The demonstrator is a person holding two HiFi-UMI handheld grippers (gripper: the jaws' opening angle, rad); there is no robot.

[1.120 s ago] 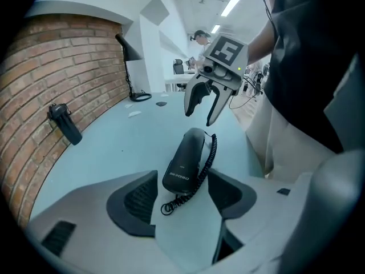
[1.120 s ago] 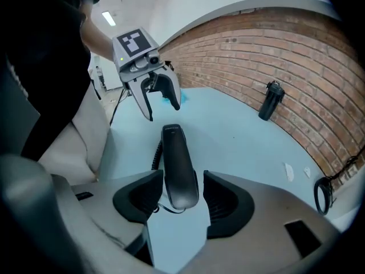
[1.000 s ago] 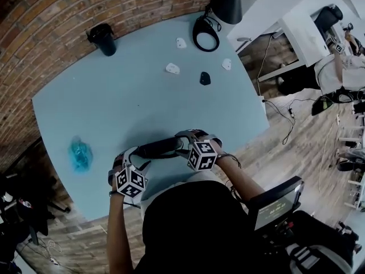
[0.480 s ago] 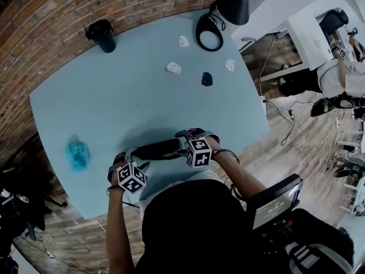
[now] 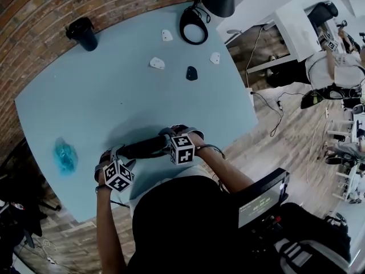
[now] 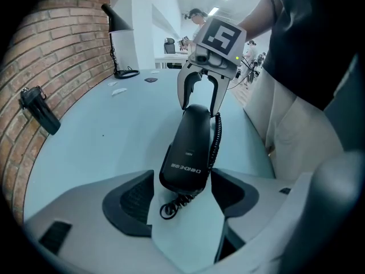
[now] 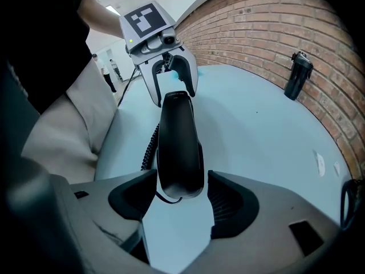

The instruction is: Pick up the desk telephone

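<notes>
- The handset (image 5: 149,148) lies flat on the counter (image 5: 114,96), close to the edge nearest the person, with 1 hand-held gripper straddling each end.
- The left hand-held gripper (image 6: 182,196) stands wide. The handset's end sits between its pads with gaps on both sides, so it is not yet gripped.
- The right hand-held gripper (image 7: 181,190) has just been opening and is also wide. The other end sits between its pads, untouched.
- Risk: the ends are rounded and glossy, so a squeeze near the tip could push the handset out instead of holding it.
- Risk: a loop of the cord (image 6: 215,141) lies between the left pads. Closing on that loop would give a soft, false grip.
- Risk: if 1 side closes or lifts first, the handset may tilt and slide out of the other side.
- Risk: the counter's edge is near, so a slip could send the handset to the floor. I cannot tell where the cord ends, and it may tug or snag.
- Count: 1 handset, 1 cord, 2 hand-held grippers.
- Farther out on the counter: 1 blue wrapper (image 5: 64,156), 1 black bottle (image 5: 82,33), 1 lamp (image 5: 197,24), 3 white bits (image 5: 157,63) and 1 black bit (image 5: 191,72).
</notes>
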